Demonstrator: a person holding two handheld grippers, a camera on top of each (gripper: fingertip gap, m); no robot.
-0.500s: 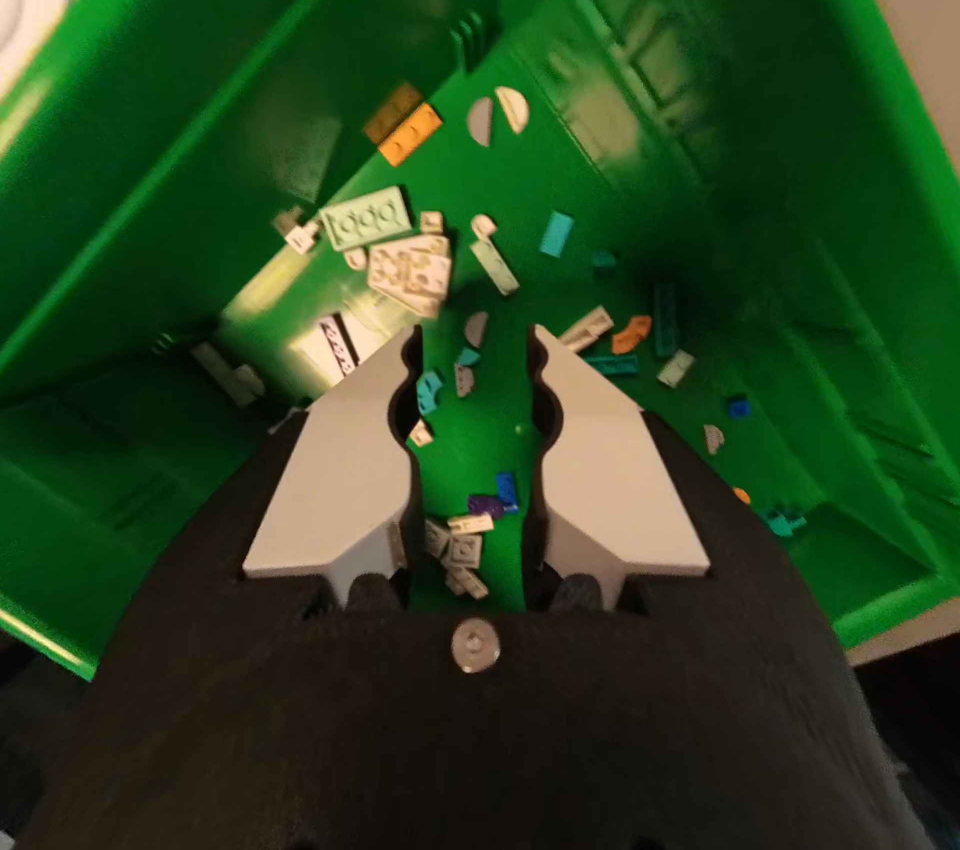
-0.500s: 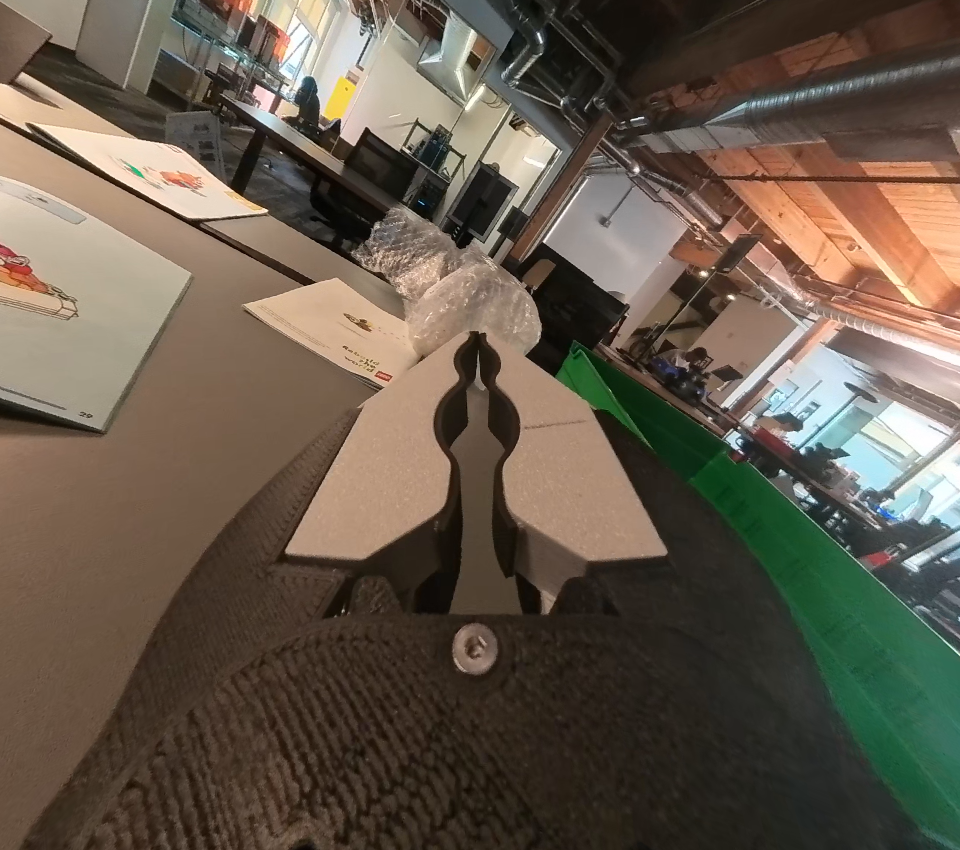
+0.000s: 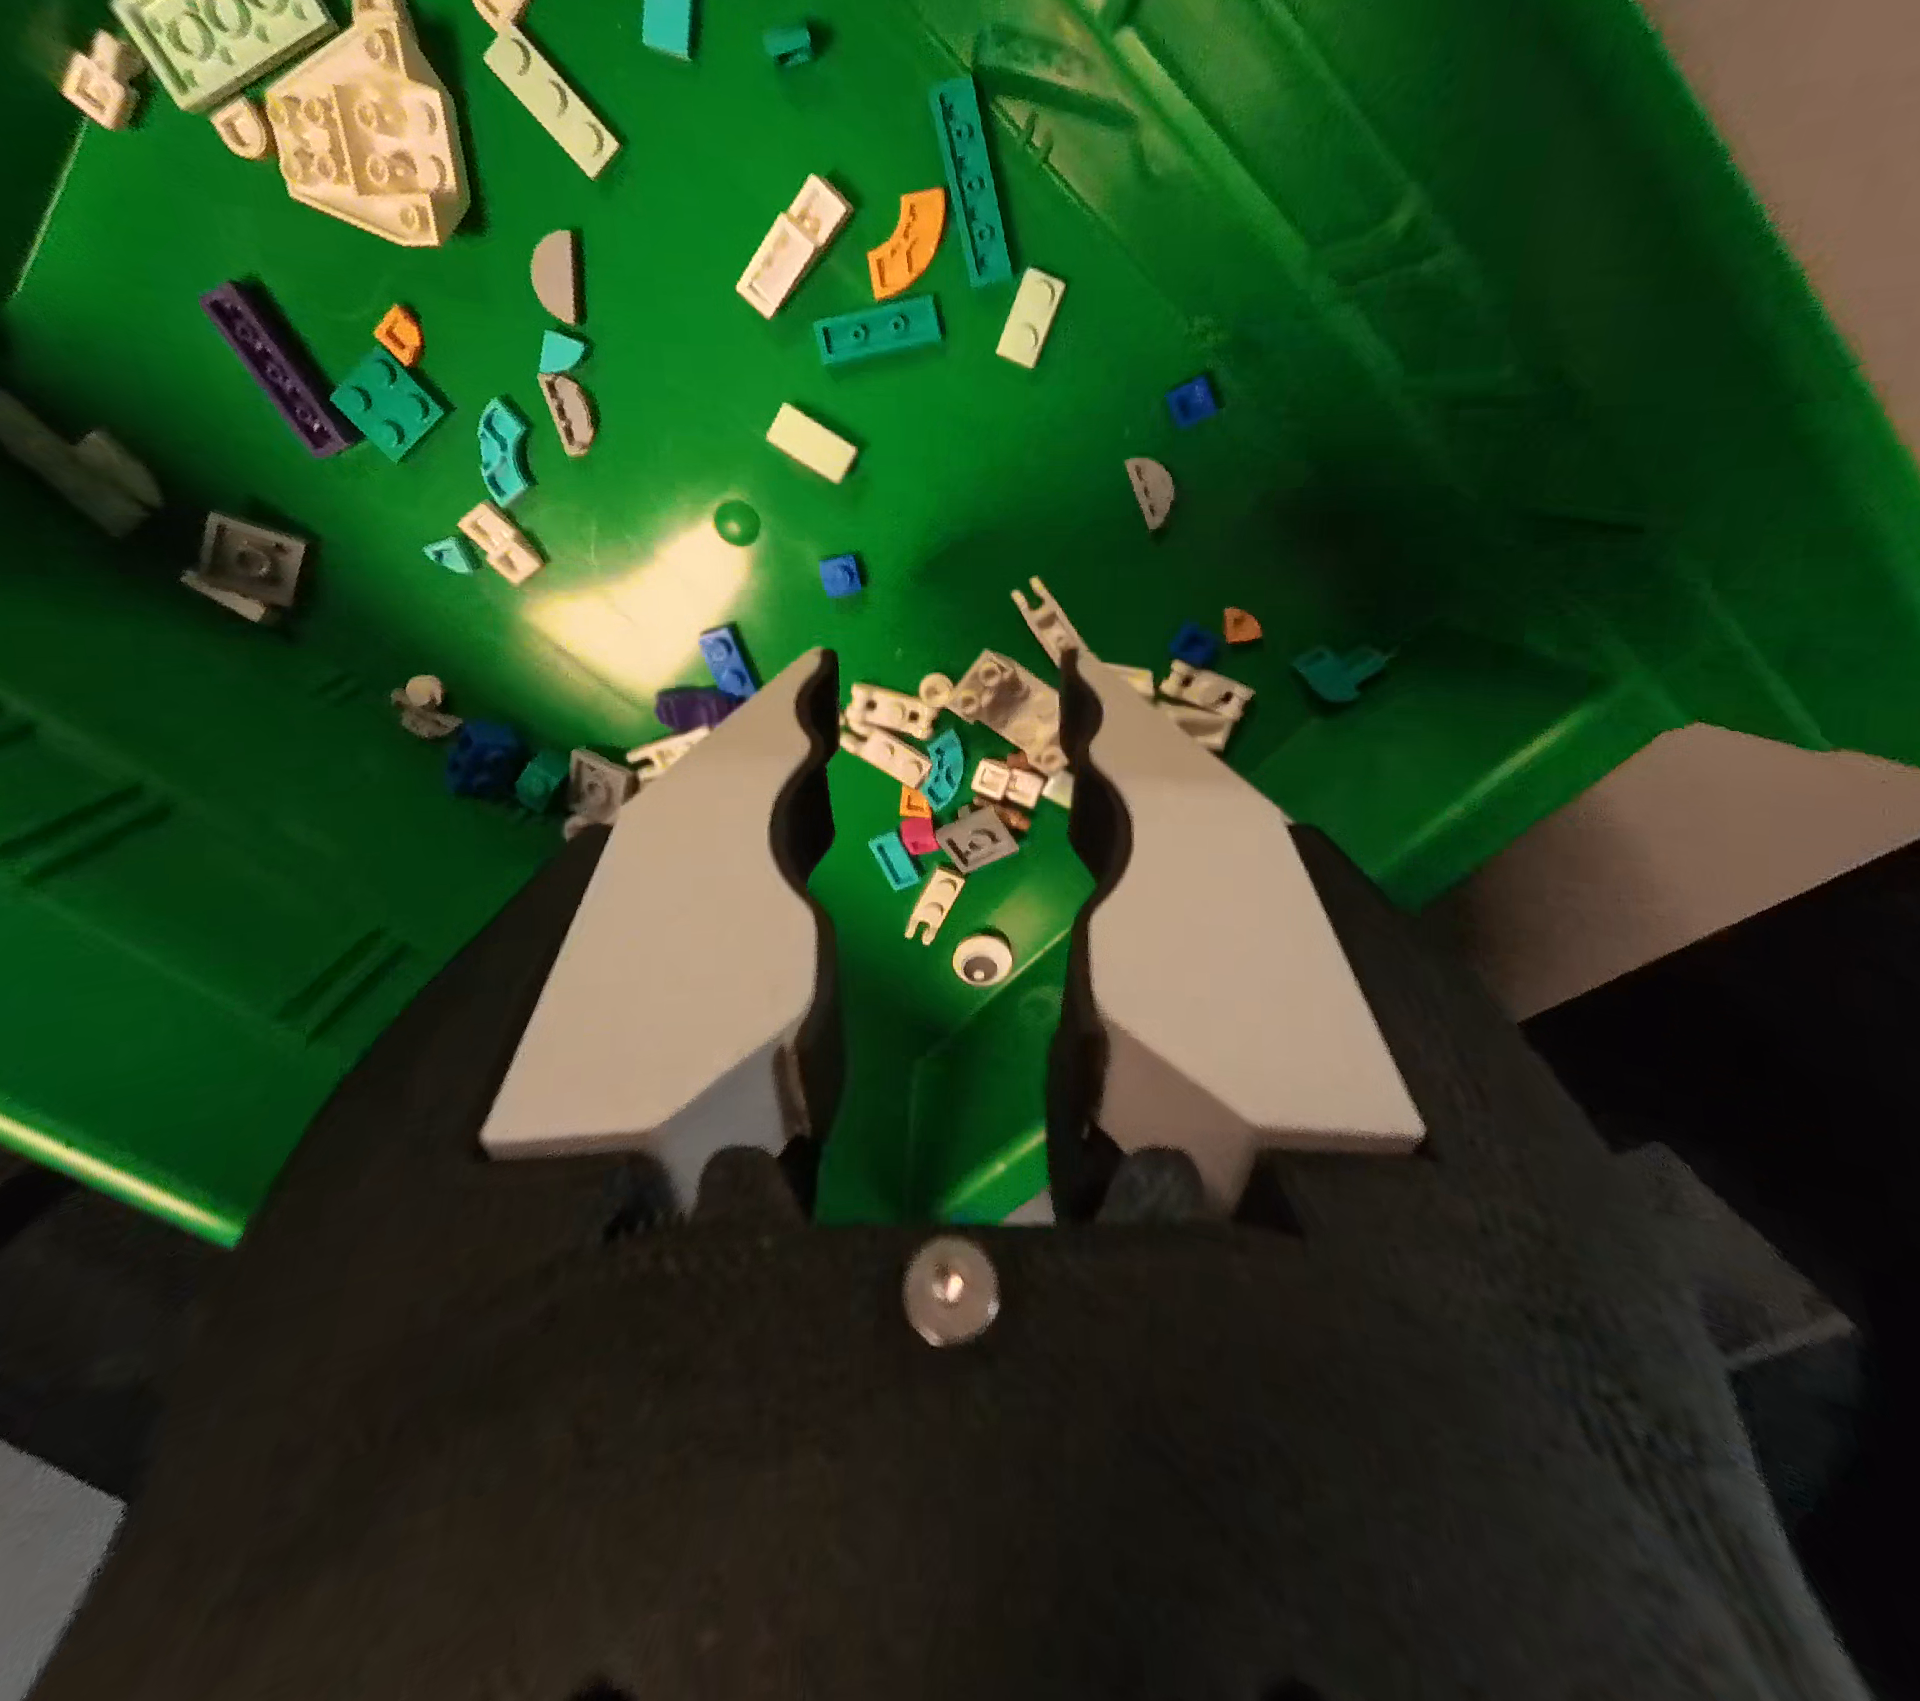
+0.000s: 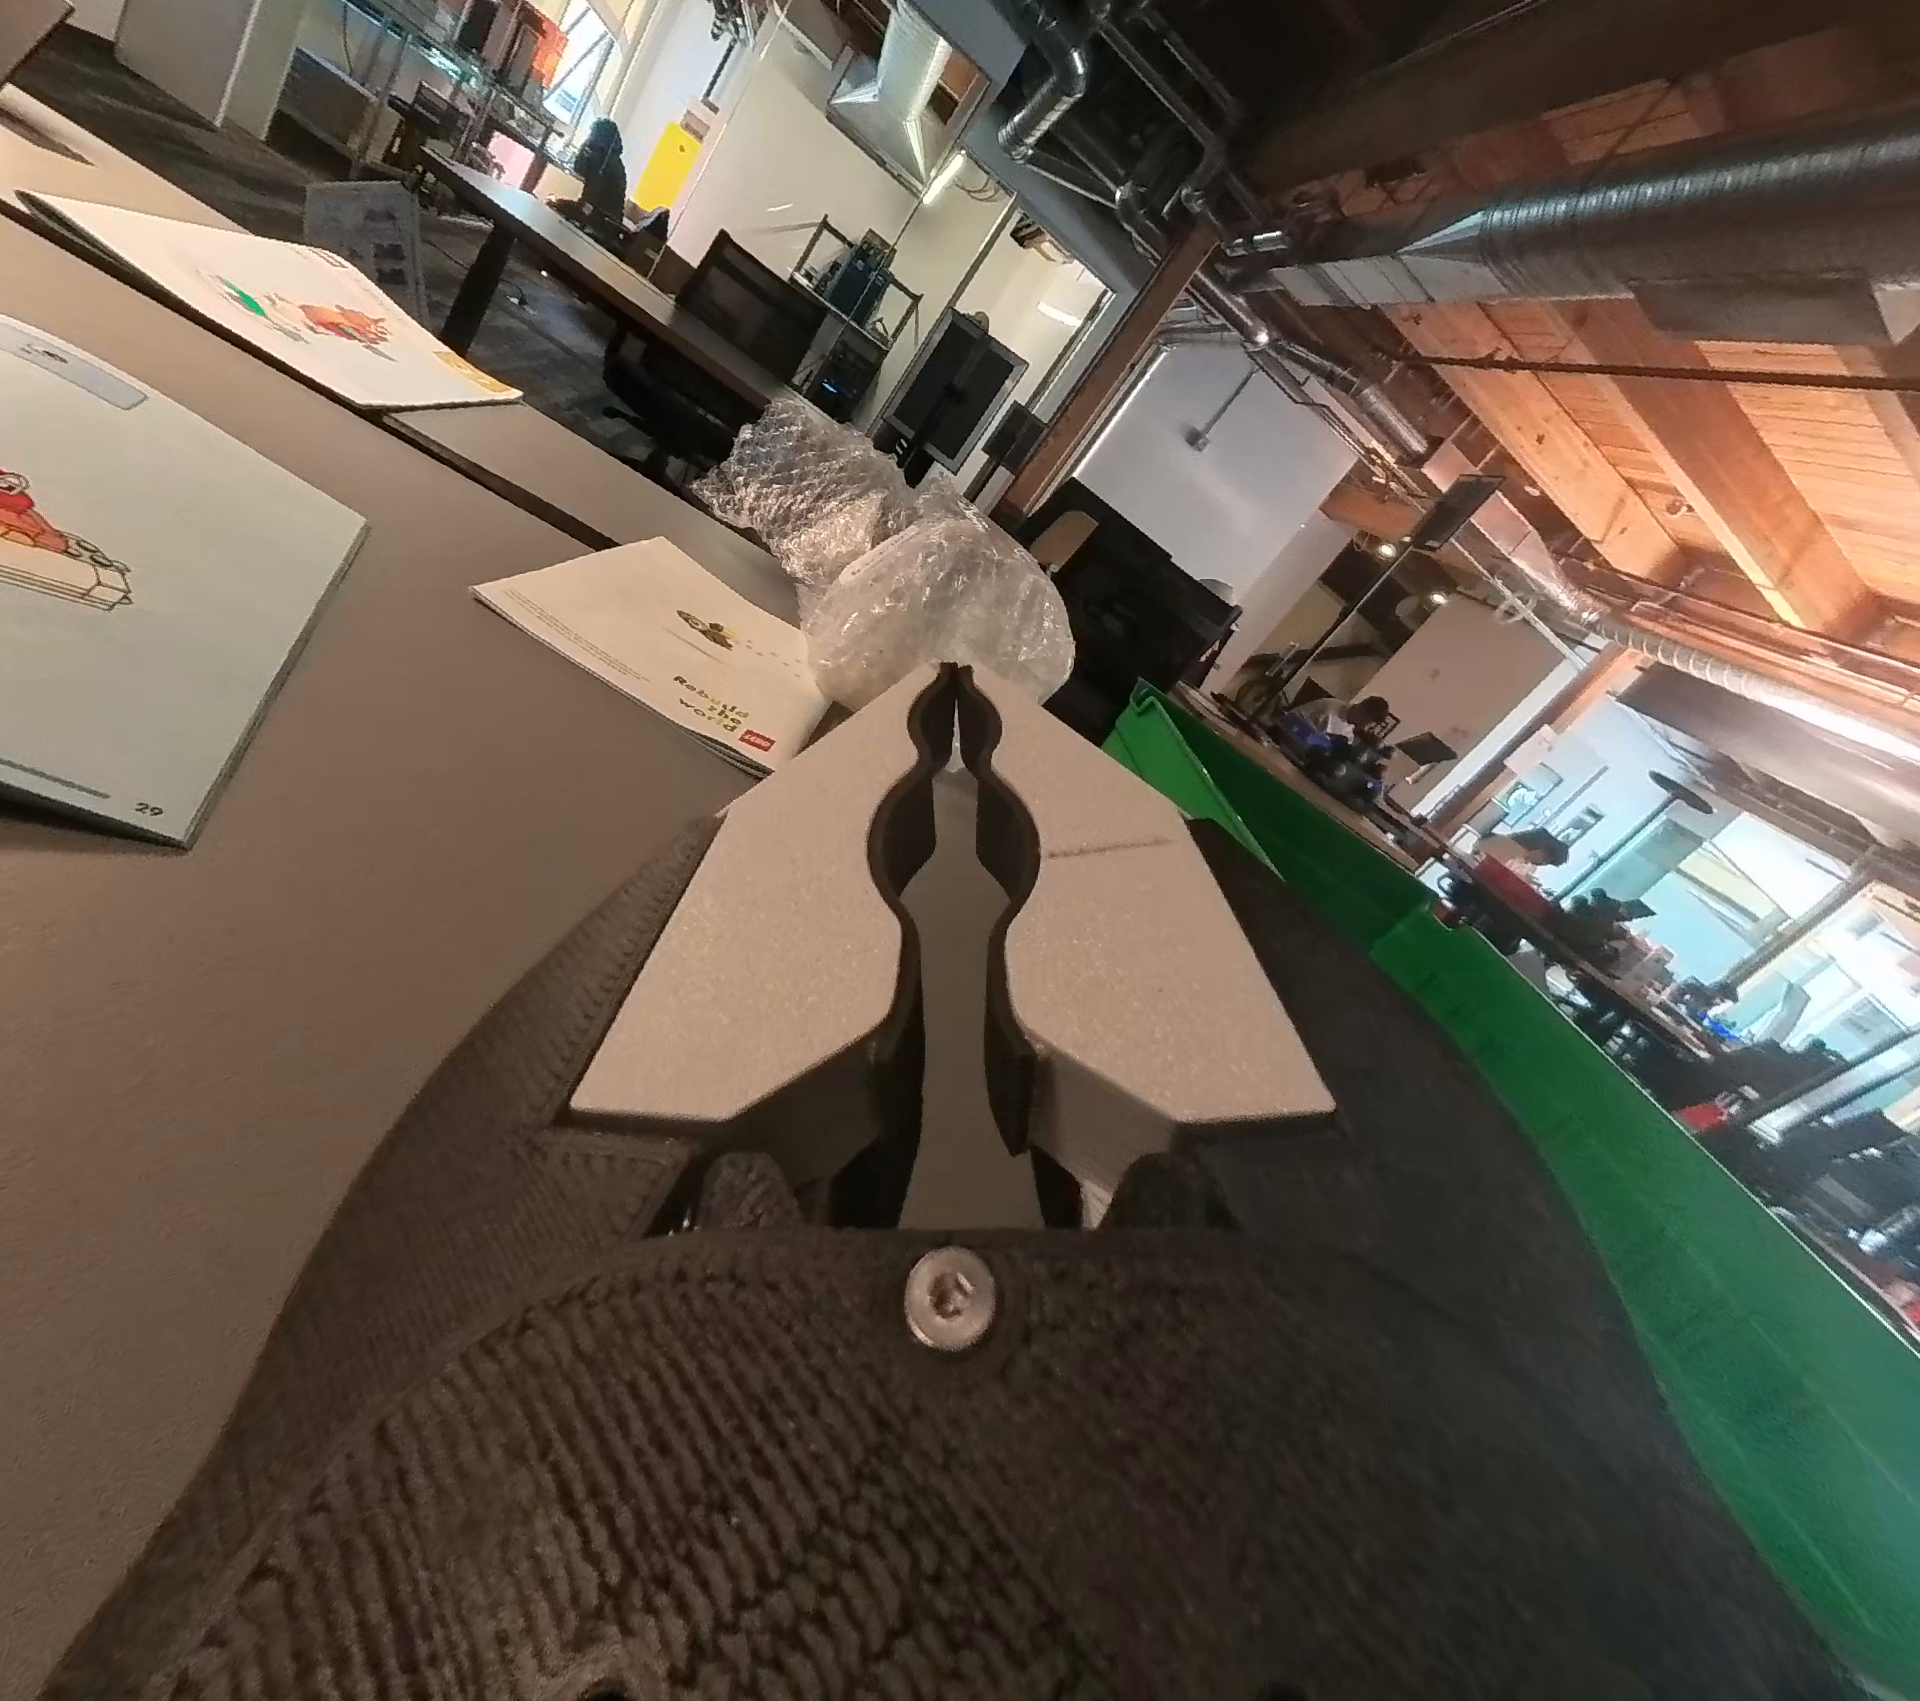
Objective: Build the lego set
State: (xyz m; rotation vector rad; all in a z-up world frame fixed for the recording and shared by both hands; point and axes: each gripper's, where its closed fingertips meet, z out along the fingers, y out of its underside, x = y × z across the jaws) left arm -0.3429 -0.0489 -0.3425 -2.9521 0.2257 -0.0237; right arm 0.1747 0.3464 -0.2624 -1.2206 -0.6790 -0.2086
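Observation:
My left gripper (image 3: 951,669) is open and empty, low inside a green bin (image 3: 1299,124). Its tips hang over a small heap of loose lego pieces (image 3: 966,768) near the bin's near corner: white, grey, teal, one pink. A round eye tile (image 3: 980,958) lies between the fingers. Farther in lie a large white wedge plate (image 3: 369,129), a pale green plate (image 3: 223,15), a purple bar (image 3: 275,368) and a teal strip (image 3: 971,181). My right gripper (image 4: 958,677) is shut and empty, resting low on the grey table (image 4: 312,872) beside the bin's outer wall (image 4: 1558,1080).
Open instruction booklets lie on the table at the left (image 4: 135,591), ahead (image 4: 665,654) and farther back (image 4: 291,311). A wad of bubble wrap (image 4: 914,581) sits just beyond the right gripper's tips. Other desks and a seated person show far off.
My left gripper has moved deeper into the bin, toward the heap in the near corner; the pieces look larger. My right gripper has not moved.

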